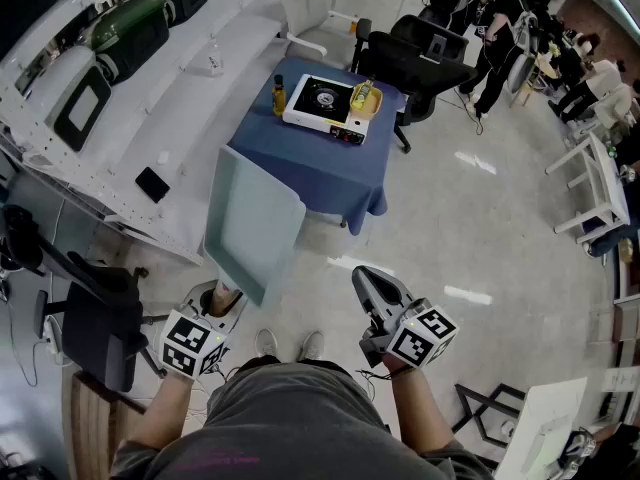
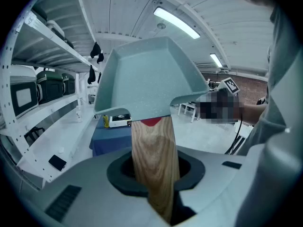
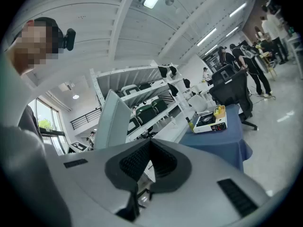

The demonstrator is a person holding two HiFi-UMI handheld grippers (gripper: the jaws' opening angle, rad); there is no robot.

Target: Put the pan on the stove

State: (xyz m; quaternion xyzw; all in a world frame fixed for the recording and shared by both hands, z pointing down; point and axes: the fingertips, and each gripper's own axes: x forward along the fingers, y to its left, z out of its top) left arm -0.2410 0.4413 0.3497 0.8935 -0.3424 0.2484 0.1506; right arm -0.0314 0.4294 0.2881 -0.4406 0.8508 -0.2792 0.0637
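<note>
Clearly, the left claw [image 2: 154,176] is clenched on the wooden handle [image 2: 152,155] of the pan [image 1: 252,218], its jaws pressed against both sides of the wood. The pan is a pale teal, square-cornered one. It is held in the air above the floor [image 1: 450,238], rising away from the claw towards 12 o'clock. In the head view it sits at about 11 o'clock from the person's feet, and its far edge overlaps the near left corner of the counter [image 1: 330,173].

The stove [image 1: 322,108], a white portable burner, stands on that blue-draped counter at 12 o'clock, well apart from the pan. A dark bottle [image 1: 279,95] stands just beside the stove at its 9 o'clock side. A yellow item [image 1: 363,97] rests on the stove's 3 o'clock end. A black office chair [image 1: 412,60] is near the counter at its 2 o'clock.

The right claw [image 1: 368,280] is at 5 o'clock in the head view. Its jaws are pressed together with nothing between them. White shelves [image 1: 150,118] run along the 9 o'clock side.
</note>
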